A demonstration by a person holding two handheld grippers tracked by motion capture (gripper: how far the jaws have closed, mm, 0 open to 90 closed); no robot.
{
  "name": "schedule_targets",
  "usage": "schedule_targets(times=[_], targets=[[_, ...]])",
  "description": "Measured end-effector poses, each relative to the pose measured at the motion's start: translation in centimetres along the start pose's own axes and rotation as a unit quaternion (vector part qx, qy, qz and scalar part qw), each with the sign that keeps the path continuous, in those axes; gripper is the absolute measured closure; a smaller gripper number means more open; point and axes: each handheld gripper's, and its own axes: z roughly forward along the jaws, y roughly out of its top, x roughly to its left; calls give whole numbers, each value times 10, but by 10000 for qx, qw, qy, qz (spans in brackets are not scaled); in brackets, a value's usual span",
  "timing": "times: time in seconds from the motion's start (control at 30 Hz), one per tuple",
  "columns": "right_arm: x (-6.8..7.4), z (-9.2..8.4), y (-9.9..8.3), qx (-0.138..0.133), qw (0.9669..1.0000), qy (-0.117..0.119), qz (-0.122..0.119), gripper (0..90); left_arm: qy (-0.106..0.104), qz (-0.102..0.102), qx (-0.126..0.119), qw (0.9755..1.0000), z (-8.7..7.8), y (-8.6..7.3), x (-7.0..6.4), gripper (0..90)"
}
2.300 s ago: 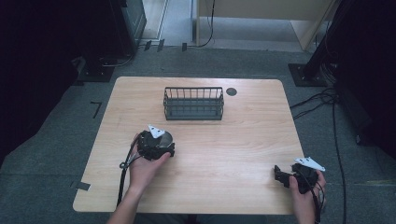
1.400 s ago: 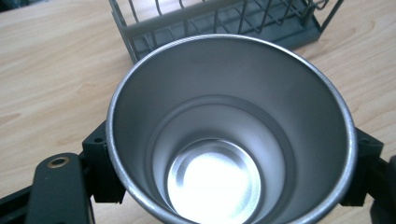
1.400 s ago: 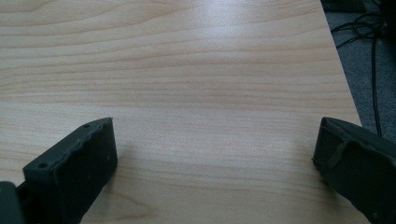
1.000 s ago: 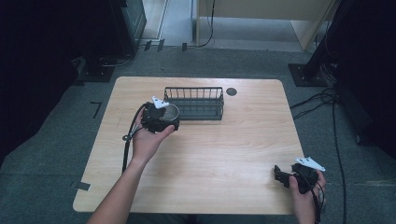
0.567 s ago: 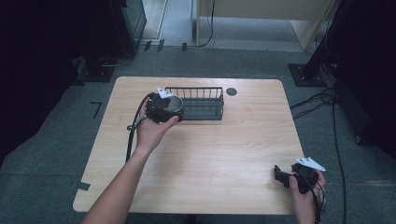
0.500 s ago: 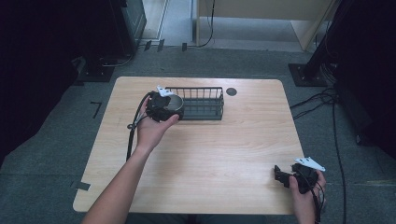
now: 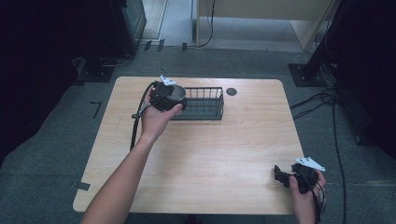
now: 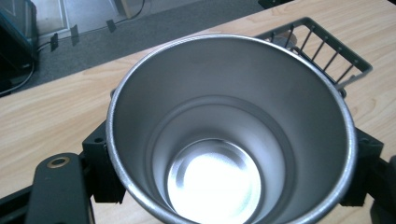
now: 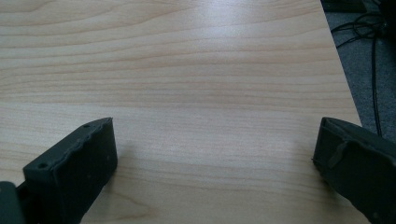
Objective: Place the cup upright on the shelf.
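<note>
Left gripper point(image 7: 173, 97) raised at the 9 o'clock end of the black wire basket point(image 7: 205, 103), jaws clamped on a steel cup point(image 8: 229, 135), one pad on either side of the wall just below the rim. Cup empty, mouth toward the gripper's camera, shiny base visible inside; basket corner point(image 8: 327, 46) just past the rim at 1 o'clock in the left gripper view. Basket toward 12 o'clock on the wooden table point(image 7: 210, 154), small dark round disc point(image 7: 231, 91) just beside its 3 o'clock end. Right gripper point(image 7: 282, 176) low at the table's 5 o'clock corner, jaws spread wide, nothing between them but bare wood point(image 9: 201, 93).
</note>
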Motion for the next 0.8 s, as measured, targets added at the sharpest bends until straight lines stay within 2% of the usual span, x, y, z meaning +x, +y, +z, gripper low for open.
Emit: schedule_targets(times=[0.27,0.43,0.53,0.7,0.8], targets=[[0,0,0,0,10000,1,1,0,1,-136,-74,9999,10,16,6,191],[0,0,0,-1,10000,0,-3,0,54,-107,-88,9999,18,25,6,191],[0,0,0,-1,10000,-1,-1,0,72,-218,-62,9997,29,32,10,191],[0,0,0,-2,10000,0,-2,0,170,-275,-63,9995,43,35,13,191],[0,0,0,0,10000,0,1,0,227,-207,-7,9995,50,33,12,191]])
